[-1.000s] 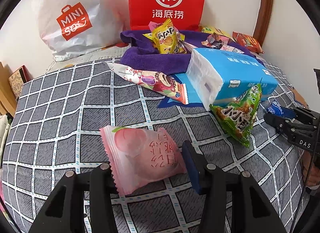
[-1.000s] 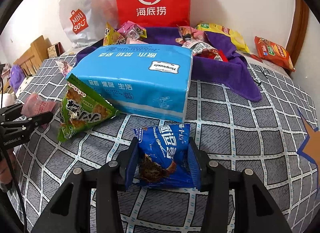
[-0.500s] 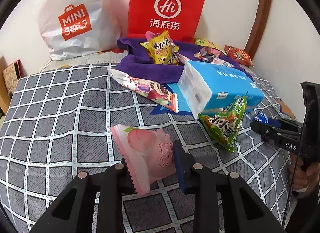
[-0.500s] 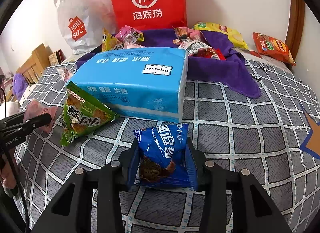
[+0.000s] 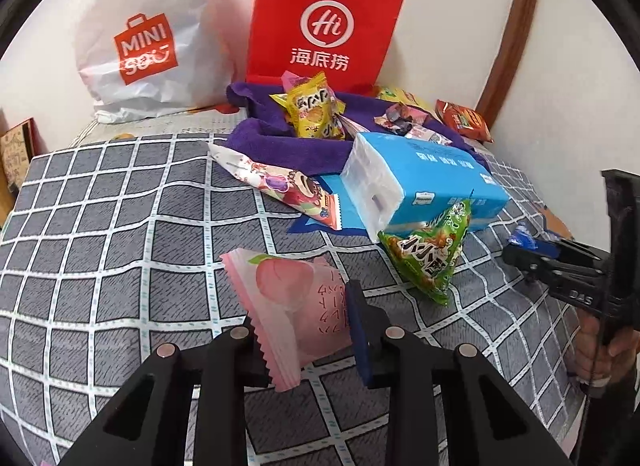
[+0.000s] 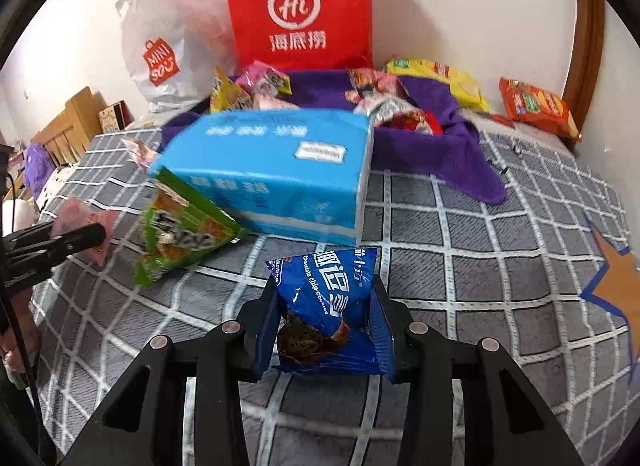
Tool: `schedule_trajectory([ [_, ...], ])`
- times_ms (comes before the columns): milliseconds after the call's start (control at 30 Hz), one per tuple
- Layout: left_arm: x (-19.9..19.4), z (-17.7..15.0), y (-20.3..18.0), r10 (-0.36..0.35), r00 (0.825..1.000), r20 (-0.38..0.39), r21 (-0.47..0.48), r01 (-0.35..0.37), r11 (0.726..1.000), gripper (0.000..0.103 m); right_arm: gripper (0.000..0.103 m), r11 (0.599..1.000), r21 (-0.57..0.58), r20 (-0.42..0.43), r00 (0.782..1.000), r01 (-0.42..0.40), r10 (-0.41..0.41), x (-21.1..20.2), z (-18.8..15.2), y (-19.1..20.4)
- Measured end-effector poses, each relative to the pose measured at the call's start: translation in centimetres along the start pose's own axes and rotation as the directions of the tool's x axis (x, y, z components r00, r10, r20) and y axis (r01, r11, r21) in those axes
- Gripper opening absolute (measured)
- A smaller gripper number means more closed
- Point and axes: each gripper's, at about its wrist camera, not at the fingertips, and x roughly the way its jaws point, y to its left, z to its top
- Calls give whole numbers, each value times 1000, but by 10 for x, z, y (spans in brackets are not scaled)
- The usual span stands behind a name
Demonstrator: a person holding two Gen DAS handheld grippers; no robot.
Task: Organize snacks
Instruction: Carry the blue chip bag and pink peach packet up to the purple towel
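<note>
The left gripper [image 5: 304, 342] is tilting down, pinching the pink peach snack [image 5: 296, 306] above the checked bed cover [image 5: 120, 250]. The right gripper [image 6: 326, 330] is tilting down too, squeezing the blue cookie pack [image 6: 328, 306].

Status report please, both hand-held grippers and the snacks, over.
Left hand-held gripper shut on pink peach packet. Right hand-held gripper shut on blue cookie packet. Blue tissue pack and green snack bag lie ahead.
</note>
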Motion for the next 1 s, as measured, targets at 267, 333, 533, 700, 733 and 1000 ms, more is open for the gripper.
schedule_trajectory([
  [267,-31,17,-24,-54,998,16,13,54,998,27,41,1000,2,65,998,6,-6,-49,16,4],
  [333,-39,27,-32,-83,996,21,23,82,996,27,41,1000,8,63,998,0,-1,-52,22,4],
  [533,-52,61,-47,-110,993,33,25,109,994,27,41,1000,-3,102,995,15,-14,-67,53,5],
  [700,-57,94,-53,-90,994,59,41,88,995,27,41,999,-2,136,990,35,-34,-76,91,-1],
  [733,-57,102,-55,-87,994,60,44,85,995,27,41,999,-3,142,989,38,-37,-77,97,-2],
  [1000,-48,156,-57,-53,996,78,36,50,998,27,41,1000,-4,178,984,28,-27,-73,157,-8],
])
